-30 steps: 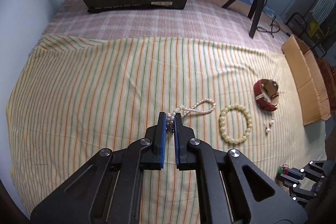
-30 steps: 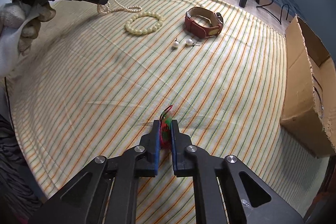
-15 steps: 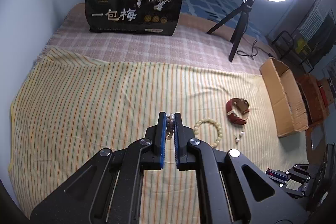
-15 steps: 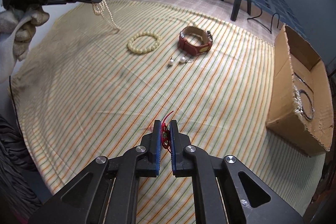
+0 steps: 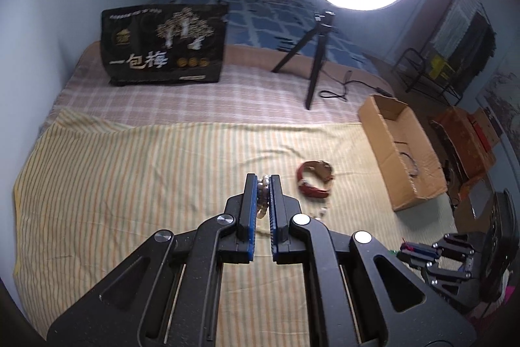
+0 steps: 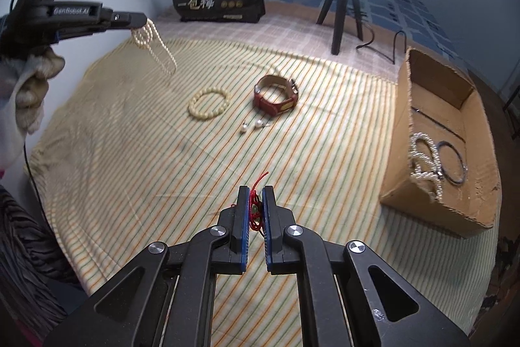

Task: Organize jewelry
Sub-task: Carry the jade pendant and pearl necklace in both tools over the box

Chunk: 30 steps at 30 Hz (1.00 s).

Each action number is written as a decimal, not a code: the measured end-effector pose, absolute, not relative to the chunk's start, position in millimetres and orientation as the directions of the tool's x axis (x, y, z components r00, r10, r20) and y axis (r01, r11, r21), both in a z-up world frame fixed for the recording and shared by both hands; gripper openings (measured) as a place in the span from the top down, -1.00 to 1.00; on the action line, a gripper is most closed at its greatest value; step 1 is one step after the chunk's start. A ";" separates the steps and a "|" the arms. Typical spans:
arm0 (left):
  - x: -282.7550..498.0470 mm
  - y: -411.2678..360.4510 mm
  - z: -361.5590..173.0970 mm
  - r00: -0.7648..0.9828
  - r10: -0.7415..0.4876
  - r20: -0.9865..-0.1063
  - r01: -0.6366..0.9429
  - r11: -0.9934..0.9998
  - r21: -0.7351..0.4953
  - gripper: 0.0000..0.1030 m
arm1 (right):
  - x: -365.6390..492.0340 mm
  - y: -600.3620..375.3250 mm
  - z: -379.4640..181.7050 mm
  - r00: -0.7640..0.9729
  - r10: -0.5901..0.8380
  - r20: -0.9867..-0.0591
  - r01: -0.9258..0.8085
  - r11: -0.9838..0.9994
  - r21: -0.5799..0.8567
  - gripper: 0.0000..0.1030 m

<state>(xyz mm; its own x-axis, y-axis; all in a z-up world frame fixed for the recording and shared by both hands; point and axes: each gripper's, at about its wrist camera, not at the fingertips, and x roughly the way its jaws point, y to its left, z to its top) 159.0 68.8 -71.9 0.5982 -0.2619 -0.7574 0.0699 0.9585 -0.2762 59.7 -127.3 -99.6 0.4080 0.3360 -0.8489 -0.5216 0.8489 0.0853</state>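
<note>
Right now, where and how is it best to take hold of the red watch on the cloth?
Probably the upper arc of the red watch strap. It lies on its side as an open loop, so come from above, one finger inside the loop, one outside, away from the pearl earrings.

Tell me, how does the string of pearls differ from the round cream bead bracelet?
The pearl strand hangs in the air from the left tongs; the bead bracelet lies flat on the striped cloth. The strand has small beads in a long drooping loop; the bracelet has bigger beads in a tight ring. Both are pale.
</note>
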 end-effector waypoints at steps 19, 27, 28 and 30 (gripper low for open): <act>160.3 -28.8 -34.2 0.594 -0.409 -0.693 0.267 0.913 -0.310 0.91 | 74.3 -215.5 -56.1 0.535 0.287 -0.795 -0.407 0.912 0.055 0.89; 180.9 -69.7 -27.0 0.589 -0.450 -0.672 0.315 0.893 -0.321 0.91 | 87.1 -256.5 -44.5 0.580 0.246 -0.776 -0.343 0.939 0.041 0.89; 182.7 -73.4 -26.7 0.588 -0.453 -0.670 0.320 0.891 -0.323 0.91 | 88.3 -260.9 -43.4 0.584 0.242 -0.775 -0.337 0.941 0.039 0.89; 189.6 -85.0 -25.2 0.585 -0.465 -0.664 0.332 0.885 -0.328 0.91 | 93.2 -269.6 -42.3 0.593 0.230 -0.772 -0.322 0.946 0.035 0.89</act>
<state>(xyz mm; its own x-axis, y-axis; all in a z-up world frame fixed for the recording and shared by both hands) 189.6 -85.0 -25.2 0.5847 -0.4654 -0.6645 0.3319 0.8846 -0.3276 93.2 -269.6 -42.3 0.5931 0.2302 -0.7715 -0.3217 0.9462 0.0350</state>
